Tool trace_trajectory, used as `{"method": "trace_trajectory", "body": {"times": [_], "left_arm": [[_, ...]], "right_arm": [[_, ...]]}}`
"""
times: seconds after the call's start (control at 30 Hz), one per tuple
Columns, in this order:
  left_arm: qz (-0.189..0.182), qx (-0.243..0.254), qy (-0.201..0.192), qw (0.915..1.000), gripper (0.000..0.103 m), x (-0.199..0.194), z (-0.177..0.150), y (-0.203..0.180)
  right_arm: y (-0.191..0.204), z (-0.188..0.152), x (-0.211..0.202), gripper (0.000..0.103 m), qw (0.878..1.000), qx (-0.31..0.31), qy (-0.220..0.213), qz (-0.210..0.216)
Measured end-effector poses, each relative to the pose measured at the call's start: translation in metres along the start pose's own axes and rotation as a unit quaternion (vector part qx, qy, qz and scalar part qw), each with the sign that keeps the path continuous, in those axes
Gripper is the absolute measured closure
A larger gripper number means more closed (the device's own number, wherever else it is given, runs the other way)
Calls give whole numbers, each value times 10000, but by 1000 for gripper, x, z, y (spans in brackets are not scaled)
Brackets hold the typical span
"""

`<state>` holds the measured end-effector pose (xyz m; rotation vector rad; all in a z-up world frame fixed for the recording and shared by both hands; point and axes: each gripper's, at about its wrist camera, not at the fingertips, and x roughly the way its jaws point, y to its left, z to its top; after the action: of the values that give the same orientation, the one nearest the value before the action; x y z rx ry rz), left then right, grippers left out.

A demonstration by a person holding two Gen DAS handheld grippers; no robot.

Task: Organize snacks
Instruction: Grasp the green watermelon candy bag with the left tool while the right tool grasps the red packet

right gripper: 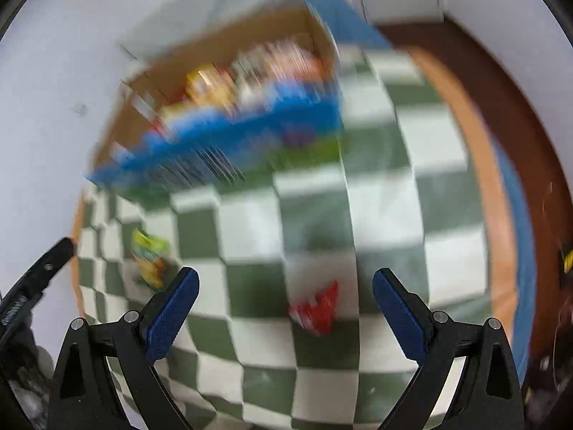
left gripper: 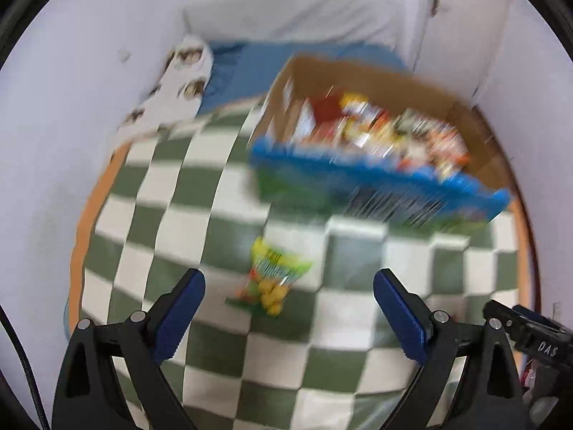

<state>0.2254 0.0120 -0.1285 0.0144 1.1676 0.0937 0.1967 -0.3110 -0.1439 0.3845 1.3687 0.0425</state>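
I am looking down along both tools at a desk [left gripper: 222,193] covered in a green and white checked cloth. Both pictures are blurred.

My left tool [left gripper: 289,308] stands wide open and holds nothing. Between its fingers, nearer the left one, lies one yellow and green snack bag [left gripper: 272,279]. Its long axis runs from about 12 o'clock to 6 o'clock in the left view, the yellow top end pointing away from me.

My right tool [right gripper: 285,304] is also spread wide with nothing in its grip. One small red snack packet [right gripper: 317,310] lies on the cloth between its fingers, tilted with its pointed end toward 1 o'clock. The yellow and green bag shows here at 9 o'clock, beyond the left finger.

One open cardboard box [left gripper: 376,82] with a blue and green printed front sits at 1 o'clock in the left view, at 11 o'clock in the right view. It holds many bright packets, too smeared to count.
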Motion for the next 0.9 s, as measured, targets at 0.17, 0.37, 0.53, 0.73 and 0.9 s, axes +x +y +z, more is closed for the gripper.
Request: {"method": "trace_trajectory", "body": {"times": [0.17,0.37,0.53,0.73,0.9], "left_arm": [[208,-346,635,9972,7,42,-31,34],[201,-963,1078,9893,7,67,-48,75],[-325,-1550,1372,9778,7,85,-42,98],[-263,-161,1183,9925,7,109,-4,56],[-248,908,1442,9851,30,144,3,15]], "right_arm": [[-31,-24,66,22,9963,518,649,228],[-25,-38,114,56,9939,498,972,149],[3,-41,121,61,9966,-46,821,-16],[26,-38,125,62,9960,-314,842,-20],[36,-30,128,62,9946,-440,935,-39]]}}
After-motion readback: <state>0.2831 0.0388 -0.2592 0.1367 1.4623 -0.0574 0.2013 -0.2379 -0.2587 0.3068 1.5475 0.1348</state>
